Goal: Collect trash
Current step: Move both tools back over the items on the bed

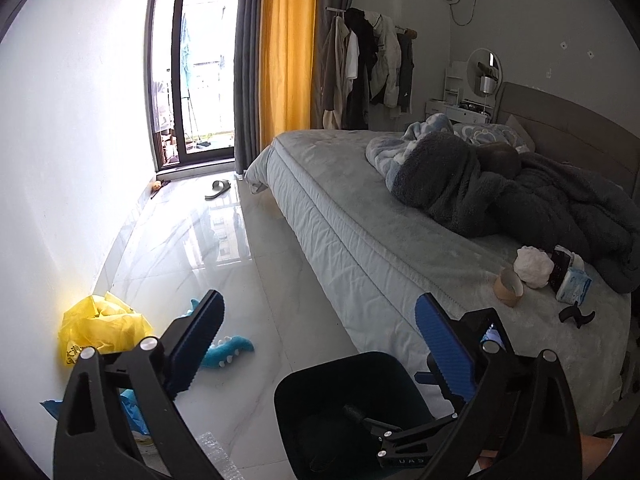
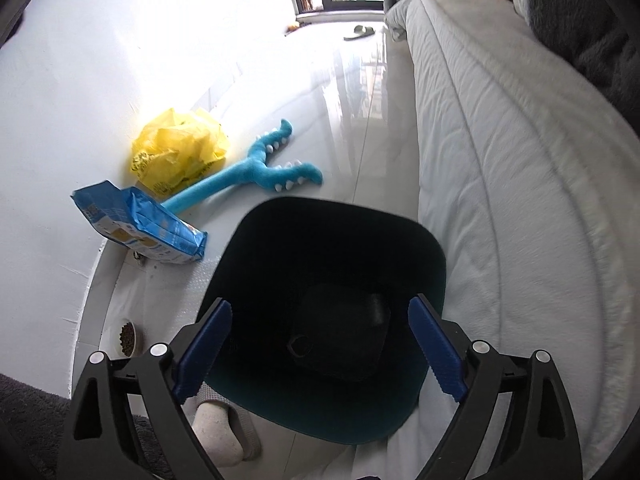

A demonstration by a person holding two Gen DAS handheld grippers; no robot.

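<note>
The left wrist view looks forward and slightly down across the room from beside the bed (image 1: 360,184), toward the balcony door (image 1: 192,64), with the bin (image 1: 320,412) low in frame. The right wrist view looks steeply down, close above the bin (image 2: 332,320). Both views share the bin, yellow bag (image 1: 100,324) (image 2: 180,152), blue toy (image 1: 228,350) (image 2: 256,168), floor (image 1: 224,248) (image 2: 320,112) and bed edge (image 2: 500,160).

Floor (image 2: 320,92): bin (image 2: 332,280) between right fingers (image 2: 206,344), yellow bag (image 2: 180,152), blue toy (image 2: 256,168), blue pack (image 2: 140,226) beyond left one. Bed (image 1: 340,208): cardboard tube (image 1: 508,282), tissue wad (image 1: 532,266) beyond left gripper's right finger.
</note>
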